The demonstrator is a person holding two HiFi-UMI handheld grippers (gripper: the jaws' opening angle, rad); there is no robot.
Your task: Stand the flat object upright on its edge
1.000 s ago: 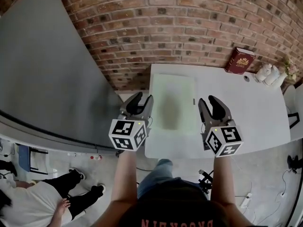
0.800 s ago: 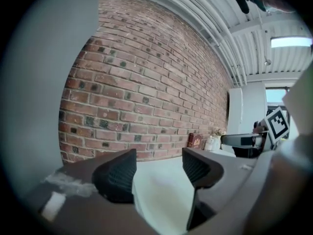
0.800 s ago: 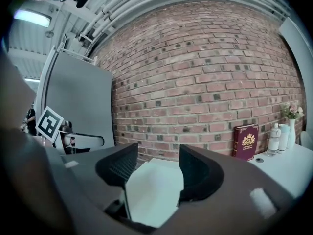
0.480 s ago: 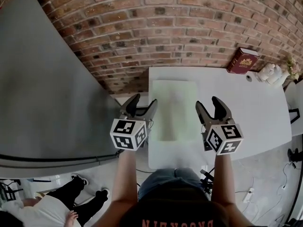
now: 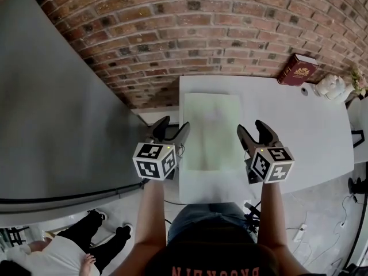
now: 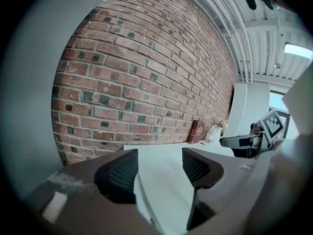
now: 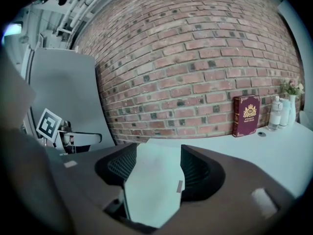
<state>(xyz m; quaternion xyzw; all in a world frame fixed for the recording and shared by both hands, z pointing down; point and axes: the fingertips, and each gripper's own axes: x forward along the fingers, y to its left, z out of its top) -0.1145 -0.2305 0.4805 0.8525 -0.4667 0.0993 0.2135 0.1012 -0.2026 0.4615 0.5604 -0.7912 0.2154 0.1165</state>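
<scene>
A pale green flat board (image 5: 211, 131) lies flat on the white table (image 5: 299, 137), reaching from the near edge toward the wall. My left gripper (image 5: 174, 123) hovers by the board's left edge, over the table's left rim. My right gripper (image 5: 250, 126) hovers just off the board's right edge. Both have just been opening and stand open with nothing between the pads. In the right gripper view the board (image 7: 149, 195) shows through the gap of the right gripper (image 7: 154, 168). The left gripper (image 6: 159, 163) looks along the board (image 6: 164, 187).
A red book (image 5: 298, 69) leans upright against the brick wall (image 5: 201, 33) at the table's far right, beside white bottles and a small vase (image 5: 335, 86). A large grey panel (image 5: 57, 114) curves along the left. A seated person's legs (image 5: 98, 240) show at lower left.
Both grippers' jaws have spread wider since the earliest frame. Both hands have sunk a little toward the table's near end, on either side of the board.
</scene>
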